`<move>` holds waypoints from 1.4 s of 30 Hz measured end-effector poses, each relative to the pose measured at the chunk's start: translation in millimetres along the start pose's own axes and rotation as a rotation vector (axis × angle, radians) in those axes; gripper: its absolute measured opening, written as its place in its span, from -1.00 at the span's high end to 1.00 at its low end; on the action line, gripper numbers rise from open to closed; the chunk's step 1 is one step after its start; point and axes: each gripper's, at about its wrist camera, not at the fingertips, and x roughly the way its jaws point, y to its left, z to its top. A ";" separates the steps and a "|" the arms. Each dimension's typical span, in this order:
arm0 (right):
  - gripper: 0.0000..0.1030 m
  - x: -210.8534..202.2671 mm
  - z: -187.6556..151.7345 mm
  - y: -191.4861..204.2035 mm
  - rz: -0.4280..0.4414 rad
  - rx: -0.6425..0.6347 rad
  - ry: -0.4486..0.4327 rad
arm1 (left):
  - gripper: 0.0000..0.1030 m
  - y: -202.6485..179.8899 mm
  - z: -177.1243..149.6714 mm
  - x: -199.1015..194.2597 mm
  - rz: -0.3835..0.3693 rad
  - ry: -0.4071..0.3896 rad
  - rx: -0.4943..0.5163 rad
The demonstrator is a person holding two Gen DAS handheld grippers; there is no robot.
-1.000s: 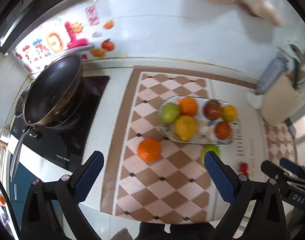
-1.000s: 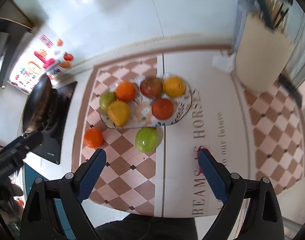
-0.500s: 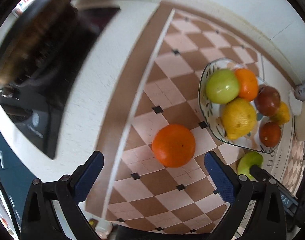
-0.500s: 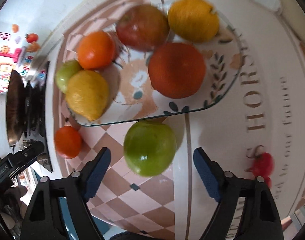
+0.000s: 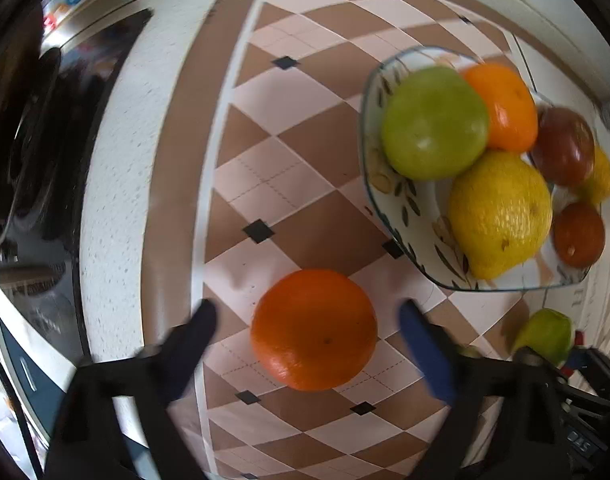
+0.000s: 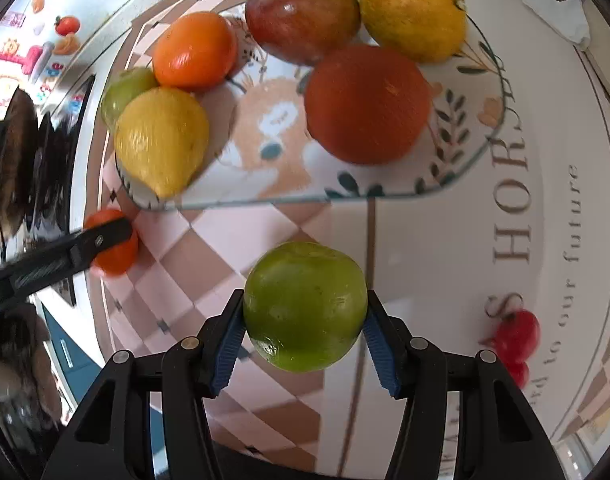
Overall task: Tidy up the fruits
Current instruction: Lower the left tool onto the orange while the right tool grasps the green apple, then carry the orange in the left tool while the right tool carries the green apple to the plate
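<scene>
A loose orange lies on the checked mat, between the fingers of my left gripper. The jaws are closing, with a gap left on each side of the orange. My right gripper points down on a green apple. Its jaws are closing, and both blue pads touch the apple's sides. Just beyond stands the patterned plate with several fruits: a lemon, an orange, two apples, a dark orange and another yellow fruit. In the right wrist view the left gripper's finger crosses the orange.
A black hob with a pan lies left of the mat. A small red object sits on the lettered part of the mat, right of the apple. A white crumpled tissue lies behind the plate. The counter's front edge runs just below both grippers.
Both grippers have dropped close to the counter. The left jaws have narrowed around the orange. The right jaws have closed from wide open onto the green apple.
</scene>
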 end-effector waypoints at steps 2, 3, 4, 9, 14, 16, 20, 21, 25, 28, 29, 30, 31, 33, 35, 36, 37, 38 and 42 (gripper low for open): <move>-0.15 -2.1 -3.1 0.1 -0.011 -0.009 0.003 | -0.18 -6.1 -1.8 2.3 -0.004 0.011 0.030; -0.15 -2.2 -3.7 -0.9 -0.017 -0.012 0.003 | -0.17 -7.7 -3.7 1.3 0.001 0.007 0.038; -0.15 -2.1 -4.7 -0.8 -0.021 -0.013 0.004 | -0.17 -8.2 -8.0 0.3 -0.004 0.010 0.034; -0.15 -4.8 -15.8 -8.7 -0.024 -0.018 0.018 | -0.17 -27.4 -43.6 -12.4 -0.099 0.018 0.048; -0.15 -4.7 -27.1 -22.5 -0.025 -0.020 0.043 | -0.17 -58.8 -72.3 -12.4 -0.158 0.043 0.086; -0.15 -2.5 -28.4 -26.2 -0.019 -0.009 0.056 | -0.17 -68.2 -78.2 -8.3 -0.164 0.051 0.092; -0.16 3.8 -34.9 -29.6 -0.014 0.000 0.068 | -0.17 -80.0 -86.0 -2.6 -0.153 0.055 0.097; -0.16 4.1 -34.6 -28.6 -0.009 0.000 0.062 | -0.17 -80.0 -86.3 -1.4 -0.152 0.057 0.098; -0.15 -3.7 -41.4 -34.0 0.014 0.012 0.037 | -0.17 -83.6 -78.1 -6.0 -0.165 0.050 0.091; -0.14 -24.4 -38.3 -41.0 0.031 0.032 -0.019 | -0.17 -81.1 -68.0 -31.7 -0.208 0.020 0.086; -0.14 -31.5 -31.8 -44.1 0.042 0.046 -0.041 | -0.17 -84.2 -62.6 -41.8 -0.226 0.007 0.086; -0.14 -39.2 -27.7 -47.1 0.052 0.060 -0.065 | -0.17 -88.7 -54.2 -54.0 -0.246 -0.010 0.089; -0.14 -46.7 -22.8 -49.7 0.058 0.072 -0.087 | -0.17 -92.5 -45.4 -64.5 -0.260 -0.029 0.092; -0.14 -62.4 -7.5 -57.5 0.071 0.097 -0.133 | -0.17 -99.0 -24.6 -76.9 -0.261 -0.061 0.109; -0.14 -72.2 7.8 -63.5 0.075 0.111 -0.163 | -0.17 -110.5 3.1 -89.1 -0.242 -0.091 0.126; -0.14 -76.0 17.6 -66.8 0.074 0.118 -0.177 | -0.17 -113.2 18.9 -91.6 -0.232 -0.101 0.133; -0.14 -79.4 24.8 -71.3 0.072 0.121 -0.184 | -0.17 -121.7 34.2 -92.0 -0.212 -0.105 0.147; -0.14 -80.6 34.2 -74.1 0.070 0.125 -0.190 | -0.17 -120.9 40.7 -87.5 -0.202 -0.099 0.152; -0.14 -81.8 61.1 -88.1 0.074 0.139 -0.192 | -0.18 -119.6 70.1 -78.4 -0.178 -0.053 0.170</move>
